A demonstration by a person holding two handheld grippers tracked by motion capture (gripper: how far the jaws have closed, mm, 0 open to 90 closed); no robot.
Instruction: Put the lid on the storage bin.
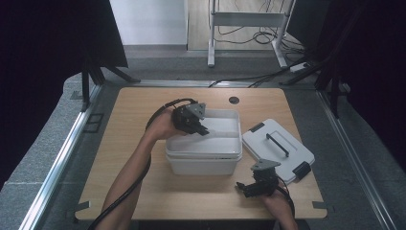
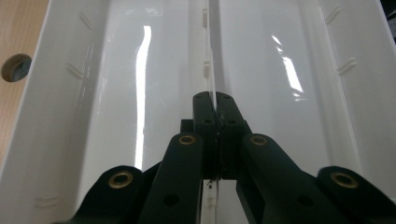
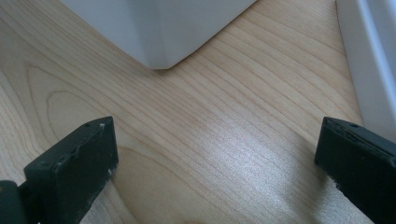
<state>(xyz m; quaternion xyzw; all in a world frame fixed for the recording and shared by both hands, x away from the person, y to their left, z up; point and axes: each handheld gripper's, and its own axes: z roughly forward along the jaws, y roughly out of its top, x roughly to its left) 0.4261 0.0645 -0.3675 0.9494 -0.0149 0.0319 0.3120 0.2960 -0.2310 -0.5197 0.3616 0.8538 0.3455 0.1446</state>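
Jaws of the left gripper (image 1: 203,129) reach over the left rim of the white bin (image 1: 203,160) in the high view, angled toward the bin's middle. They meet a thin clear divider (image 1: 222,134), a pale band crossing the bin from left to right near its far half. The bin stands mid-counter (image 1: 124,158); its white lid (image 1: 277,149) with the dark handle lies flat just to its right. The right gripper (image 1: 244,188) rests low at the near right, in front of the bin's near right corner and apart from it, so the left hand is plainly the nearer one to the divider.

Left gripper view: the two black jaws stand pressed together, pinching the divider (image 2: 210,70) by its upper edge at its near end. The panel runs straight ahead from the jaw tips, edge-on, down the middle of the bin (image 2: 56,107), with small tabs along its top. Its long axis lies in line with the gripper, and the bin's glossy floor shows on both sides. Any lift, I judge, should go along the panel's own plane, straight up from its seating, without twisting it.

Right gripper view: the jaws stand wide apart with nothing between them, over bare wood of the counter (image 3: 224,140). A rounded corner of the bin (image 3: 159,32) sits ahead, and the edge of the lid (image 3: 369,65) runs down the right side.
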